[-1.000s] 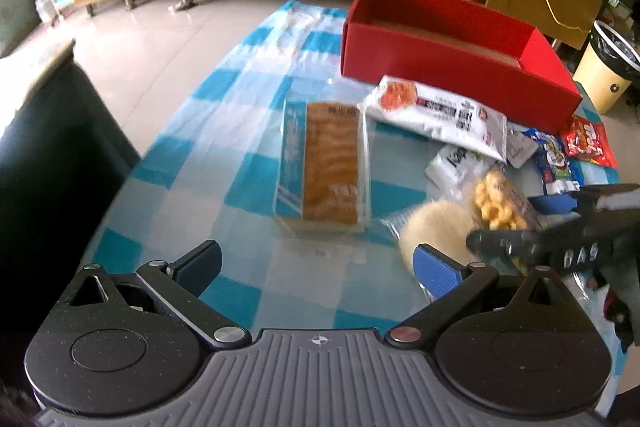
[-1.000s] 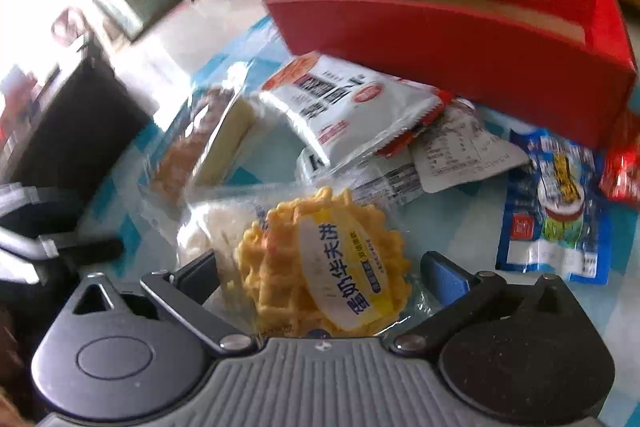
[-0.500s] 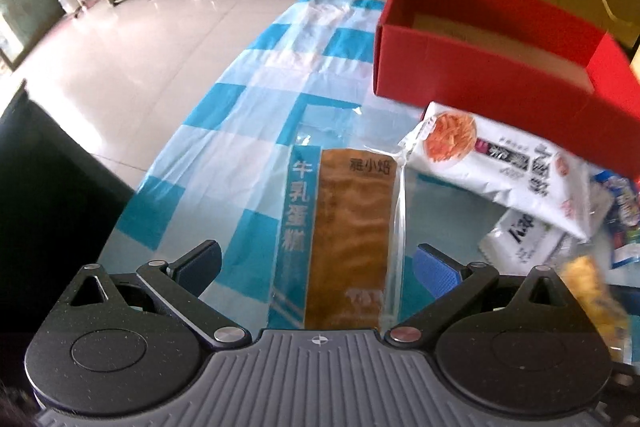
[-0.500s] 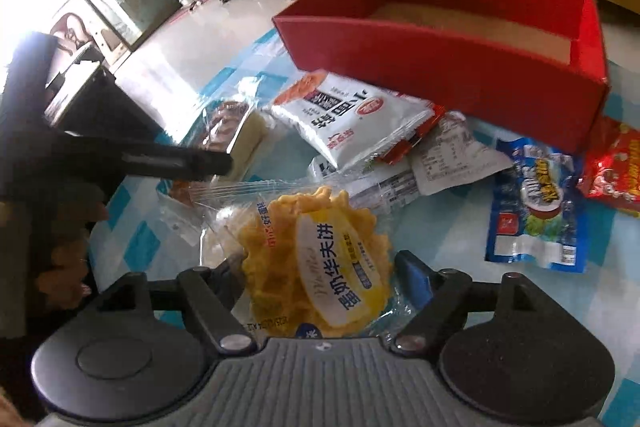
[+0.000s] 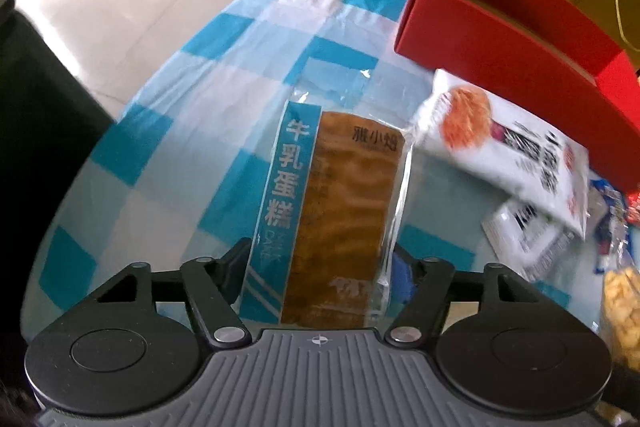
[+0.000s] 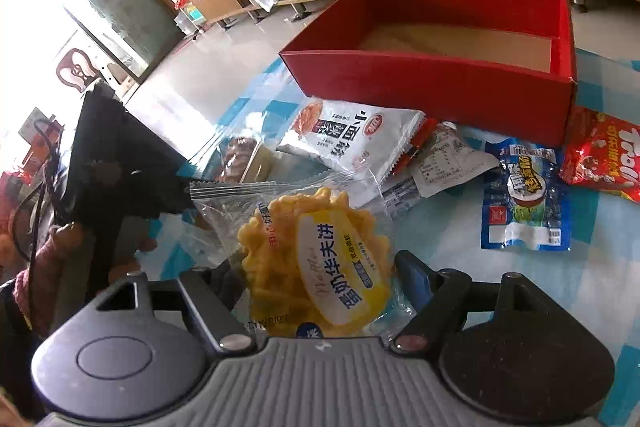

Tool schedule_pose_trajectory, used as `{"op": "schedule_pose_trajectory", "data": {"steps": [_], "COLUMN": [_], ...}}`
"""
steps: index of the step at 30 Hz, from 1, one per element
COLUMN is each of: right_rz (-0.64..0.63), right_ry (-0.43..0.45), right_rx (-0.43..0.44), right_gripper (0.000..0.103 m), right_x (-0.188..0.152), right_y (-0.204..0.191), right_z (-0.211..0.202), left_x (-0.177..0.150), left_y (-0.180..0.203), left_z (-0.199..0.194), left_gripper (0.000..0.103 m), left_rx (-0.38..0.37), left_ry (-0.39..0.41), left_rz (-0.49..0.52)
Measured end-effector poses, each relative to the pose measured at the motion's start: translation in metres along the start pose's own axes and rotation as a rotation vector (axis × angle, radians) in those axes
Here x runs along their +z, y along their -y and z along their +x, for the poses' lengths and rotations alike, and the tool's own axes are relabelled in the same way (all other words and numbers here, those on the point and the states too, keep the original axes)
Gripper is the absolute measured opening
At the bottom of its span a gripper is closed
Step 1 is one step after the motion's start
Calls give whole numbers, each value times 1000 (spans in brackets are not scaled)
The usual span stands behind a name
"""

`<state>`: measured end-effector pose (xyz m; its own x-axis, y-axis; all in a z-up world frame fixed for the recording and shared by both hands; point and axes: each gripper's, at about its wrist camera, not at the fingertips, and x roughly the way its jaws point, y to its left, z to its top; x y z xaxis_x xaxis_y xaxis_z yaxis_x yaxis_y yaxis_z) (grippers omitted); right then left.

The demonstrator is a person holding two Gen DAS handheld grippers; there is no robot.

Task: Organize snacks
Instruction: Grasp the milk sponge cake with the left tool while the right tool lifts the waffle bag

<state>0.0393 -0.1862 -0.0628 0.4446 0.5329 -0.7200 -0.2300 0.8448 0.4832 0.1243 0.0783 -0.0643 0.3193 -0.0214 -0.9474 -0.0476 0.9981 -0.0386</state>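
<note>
Both grippers loaded at once. Left gripper (image 5: 320,269): jaws closed on the near end of a long clear-wrapped brown sponge cake with a blue printed side strip (image 5: 336,211); most of the pack reaches forward beyond the fingers over the blue-and-white checked plastic tablecloth (image 5: 224,99). Right gripper (image 6: 320,273): jaws clamped on a round yellow waffle in a clear wrapper with a yellow label (image 6: 320,259). The open red cardboard box (image 6: 436,83), bottom bare as far as visible, sits at the far side of the cloth.

Still lying on the cloth, just in front of the box: white snack pouch with an orange food photo (image 6: 352,139), blue sausage packet (image 6: 520,203), red crinkled snack bag (image 6: 608,159).

Risks, as judged:
- The cake is held by one end only, so the free length may sag or slip in its slick film during a swing toward the box.
- Its far corner is close to the white pouch in the left view and could drag it.
- Two arms converging on one box could collide; the left tool already looms at the left of the right view.

Against half a second ago: both sets of fingers stood wider then and have since drawn in onto their packs. The waffle appears raised, and the box interior shows more fully.
</note>
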Motion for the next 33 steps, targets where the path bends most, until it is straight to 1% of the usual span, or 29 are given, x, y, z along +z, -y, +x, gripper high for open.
{"op": "schedule_pose_trajectory", "data": {"steps": [2, 5, 11, 14, 19, 20, 21, 24, 26, 28, 29, 30, 33], "right_rz": [16, 44, 80, 90, 102, 104, 102, 104, 99, 104, 106, 108, 108], "right_ry": [12, 43, 108, 142, 186, 193, 198, 199, 194, 183, 173, 165, 143], "right_rx": [6, 35, 65, 84, 105, 108, 102, 106, 97, 93, 92, 89, 82], "right_gripper": [77, 77, 77, 77, 77, 77, 77, 77, 77, 77, 77, 77, 77], "right_x": [-5, -10, -8, -9, -5, -3, -2, 0, 1, 2, 3, 3, 5], "right_y": [0, -1, -5, -8, -10, -11, -12, -13, -12, -10, -9, -9, -6], "right_z": [-8, -20, -40, -52, -65, -66, -67, -66, -63, -59, -56, -53, -47], "left_x": [-7, -17, -39, -47, -53, -55, -56, -59, -56, -51, -51, -53, -56], "left_y": [-3, -5, -10, -11, -12, -10, -6, 6, 11, 15, 16, 16, 11], "left_z": [-8, -22, -54, -61, -73, -75, -77, -69, -60, -50, -43, -38, -40], "left_gripper": [71, 70, 68, 67, 66, 66, 67, 70, 72, 84, 90, 92, 93], "left_rx": [-29, -50, -114, -141, -218, -218, -201, -96, -46, -7, 6, 12, -21], "left_ry": [-7, 11, 37, 31, 12, 15, 18, 12, 33, 51, 46, 33, 17], "left_rz": [-11, -23, -38, -46, -80, -74, -55, -1, 19, 27, 33, 31, 2]}}
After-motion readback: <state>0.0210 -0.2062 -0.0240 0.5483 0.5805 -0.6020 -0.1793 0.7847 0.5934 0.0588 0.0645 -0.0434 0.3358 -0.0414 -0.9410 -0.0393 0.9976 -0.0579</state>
